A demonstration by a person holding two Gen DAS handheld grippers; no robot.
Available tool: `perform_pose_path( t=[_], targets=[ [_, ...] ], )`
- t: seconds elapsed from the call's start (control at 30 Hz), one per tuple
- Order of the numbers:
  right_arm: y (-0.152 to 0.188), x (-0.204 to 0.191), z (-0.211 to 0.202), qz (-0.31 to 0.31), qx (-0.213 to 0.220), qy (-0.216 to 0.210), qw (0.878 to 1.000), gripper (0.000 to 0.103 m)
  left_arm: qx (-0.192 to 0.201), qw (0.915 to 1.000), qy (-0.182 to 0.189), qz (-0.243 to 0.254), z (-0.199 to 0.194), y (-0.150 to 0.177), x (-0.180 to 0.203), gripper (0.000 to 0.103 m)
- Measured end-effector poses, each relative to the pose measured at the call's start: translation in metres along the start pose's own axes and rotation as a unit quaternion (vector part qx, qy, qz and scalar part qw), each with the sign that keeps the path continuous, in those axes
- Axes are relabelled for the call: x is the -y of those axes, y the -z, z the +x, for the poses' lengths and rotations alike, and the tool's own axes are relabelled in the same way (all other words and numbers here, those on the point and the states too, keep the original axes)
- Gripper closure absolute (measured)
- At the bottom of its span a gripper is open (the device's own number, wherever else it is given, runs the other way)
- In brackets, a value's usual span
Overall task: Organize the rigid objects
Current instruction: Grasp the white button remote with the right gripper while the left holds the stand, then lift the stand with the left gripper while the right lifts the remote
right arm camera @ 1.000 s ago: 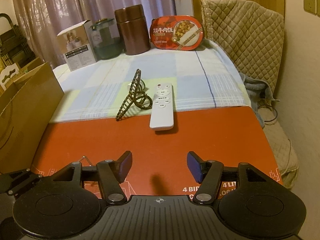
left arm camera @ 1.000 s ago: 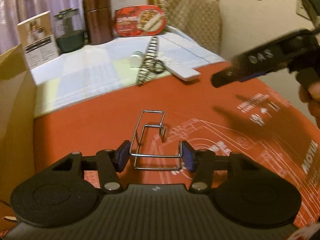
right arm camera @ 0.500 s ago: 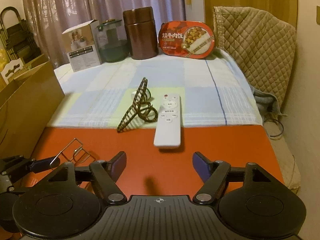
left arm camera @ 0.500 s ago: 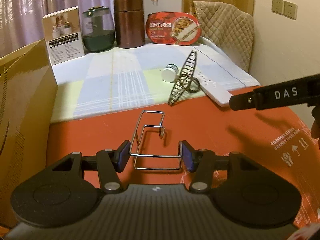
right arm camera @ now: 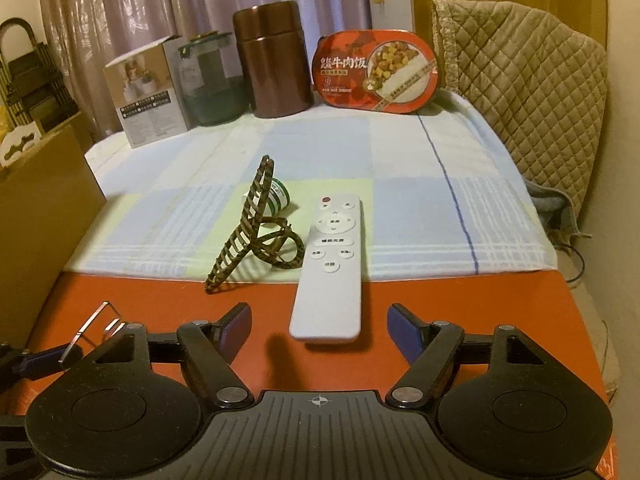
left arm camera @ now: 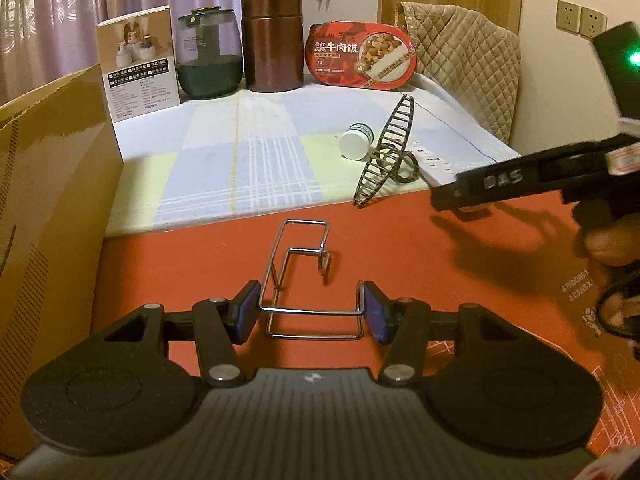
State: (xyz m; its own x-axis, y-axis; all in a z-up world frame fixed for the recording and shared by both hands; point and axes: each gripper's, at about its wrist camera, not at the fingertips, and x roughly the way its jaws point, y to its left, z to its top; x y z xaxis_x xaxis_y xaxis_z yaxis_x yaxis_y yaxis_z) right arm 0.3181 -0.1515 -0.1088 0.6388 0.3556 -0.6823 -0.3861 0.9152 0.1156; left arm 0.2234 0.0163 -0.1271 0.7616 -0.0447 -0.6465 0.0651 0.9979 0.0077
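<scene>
My left gripper is shut on a bent silver wire rack, its pads against the rack's near bar, above the red mat. The rack also shows at the left edge of the right wrist view. My right gripper is open and empty, just short of the near end of a white remote. The remote lies half on the mat, half on the checked cloth. A dark woven clip-shaped stand leans beside the remote, with a small white bottle lying behind it.
A cardboard box stands at the left. Along the back stand a printed carton, a green glass jar, a brown canister and a red meal box. A quilted chair back is at the right.
Both views have swung and moved forward. My right gripper has come closer to the remote. My left gripper still holds the wire rack the same way.
</scene>
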Motion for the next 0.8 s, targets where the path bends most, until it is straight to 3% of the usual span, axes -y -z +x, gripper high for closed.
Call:
perform_pose_path(
  t=[0.13, 0.23, 0.4, 0.53, 0.8],
  targets=[
    [0.001, -0.007, 0.013, -0.026, 0.001, 0.022, 0.999, 0.036, -0.001, 1.0000, 0.002, 0.001, 0.000, 0.000, -0.001, 0.054],
    [0.000, -0.011, 0.014, -0.036, 0.002, 0.041, 0.999, 0.066, -0.002, 1.0000, 0.003, 0.000, 0.000, -0.001, -0.001, 0.054],
    [0.001, -0.008, 0.002, -0.015, -0.014, 0.056, 0.998, 0.067, -0.008, 1.0000, 0.005, 0.000, -0.004, 0.001, -0.003, 0.054],
    [0.006, -0.011, -0.020, 0.001, -0.029, 0.043, 0.999, 0.067, -0.013, 0.9999, 0.005, 0.000, -0.012, 0.006, -0.005, 0.054],
    [0.053, -0.037, -0.080, 0.007, -0.046, 0.031, 0.998, 0.067, -0.021, 0.9997, 0.011, -0.005, -0.042, 0.028, -0.005, 0.054]
  ],
)
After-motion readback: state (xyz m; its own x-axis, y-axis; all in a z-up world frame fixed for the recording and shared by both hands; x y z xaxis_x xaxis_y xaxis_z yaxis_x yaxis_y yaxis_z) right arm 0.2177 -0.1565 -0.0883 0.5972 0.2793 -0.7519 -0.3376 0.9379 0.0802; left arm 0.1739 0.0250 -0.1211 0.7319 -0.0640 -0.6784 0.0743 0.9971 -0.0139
